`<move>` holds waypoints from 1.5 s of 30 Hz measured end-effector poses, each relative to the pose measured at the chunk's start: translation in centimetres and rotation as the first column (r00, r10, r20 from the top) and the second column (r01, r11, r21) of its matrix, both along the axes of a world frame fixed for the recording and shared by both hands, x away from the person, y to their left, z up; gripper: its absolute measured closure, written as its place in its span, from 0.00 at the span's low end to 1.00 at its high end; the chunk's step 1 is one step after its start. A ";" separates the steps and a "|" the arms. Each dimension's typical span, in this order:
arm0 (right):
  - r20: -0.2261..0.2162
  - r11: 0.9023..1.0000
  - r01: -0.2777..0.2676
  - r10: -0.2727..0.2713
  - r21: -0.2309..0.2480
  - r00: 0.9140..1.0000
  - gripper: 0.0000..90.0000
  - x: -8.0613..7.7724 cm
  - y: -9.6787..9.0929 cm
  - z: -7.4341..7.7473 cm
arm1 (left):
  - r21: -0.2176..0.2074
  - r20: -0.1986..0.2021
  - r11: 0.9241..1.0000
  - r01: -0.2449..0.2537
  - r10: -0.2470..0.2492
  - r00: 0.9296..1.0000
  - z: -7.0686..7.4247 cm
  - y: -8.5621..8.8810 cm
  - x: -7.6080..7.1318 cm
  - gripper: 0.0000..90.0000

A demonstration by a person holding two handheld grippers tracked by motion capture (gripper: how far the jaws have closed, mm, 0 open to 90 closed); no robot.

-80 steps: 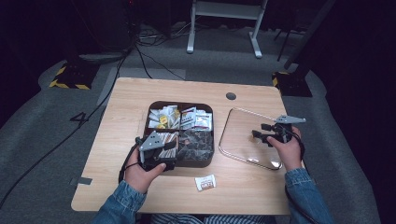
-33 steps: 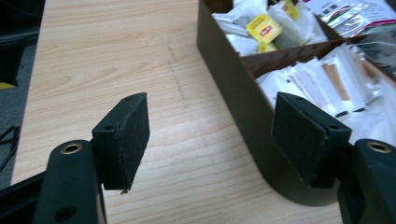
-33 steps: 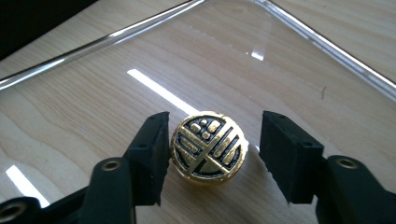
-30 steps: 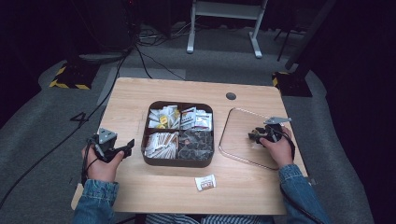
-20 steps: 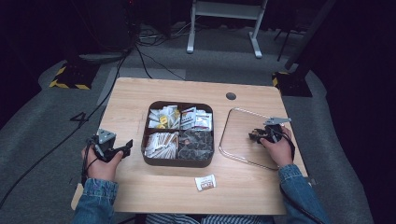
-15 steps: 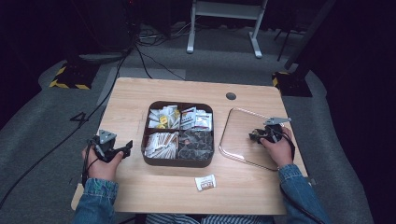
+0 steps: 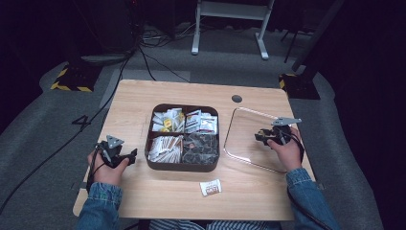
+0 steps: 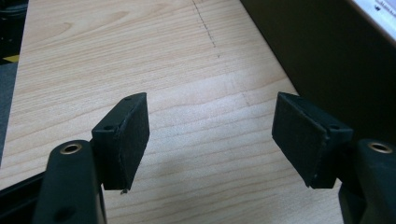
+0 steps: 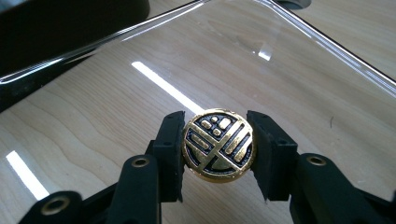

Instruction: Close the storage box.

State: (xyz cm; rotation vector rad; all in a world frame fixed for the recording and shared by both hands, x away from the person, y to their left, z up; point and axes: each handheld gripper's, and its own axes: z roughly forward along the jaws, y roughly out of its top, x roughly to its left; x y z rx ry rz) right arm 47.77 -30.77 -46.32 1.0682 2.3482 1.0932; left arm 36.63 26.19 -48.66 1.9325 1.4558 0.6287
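A dim lab or studio: grey carpet point(image 7: 43, 124), floor cables point(image 7: 143, 52), hazard-striped stand bases point(image 7: 64, 79), lone wooden table point(image 7: 139, 100).

Clear square lid point(image 7: 249, 139) with round gold-black knob point(image 9: 218, 144) lies flat beside the box.

Numeral 4 point(image 7: 81, 121) on the grey floor
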 end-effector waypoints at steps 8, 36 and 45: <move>0.024 0.999 0.011 -0.012 0.036 1.000 0.65 -0.5 -1.0 2.0 | 0.013 -0.035 1.000 0.021 -0.021 0.999 -0.7 -0.2 0.2 0.30; 0.093 0.991 -0.033 0.022 0.128 0.995 0.65 -1.9 0.2 7.4 | -0.013 -0.051 0.997 0.071 -0.072 0.996 -1.8 -0.5 -0.4 0.20; 0.115 0.982 -0.084 0.065 0.169 0.991 0.65 -2.9 1.0 8.8 | -0.012 -0.054 0.997 0.076 -0.076 0.996 -1.8 -0.6 -0.3 0.19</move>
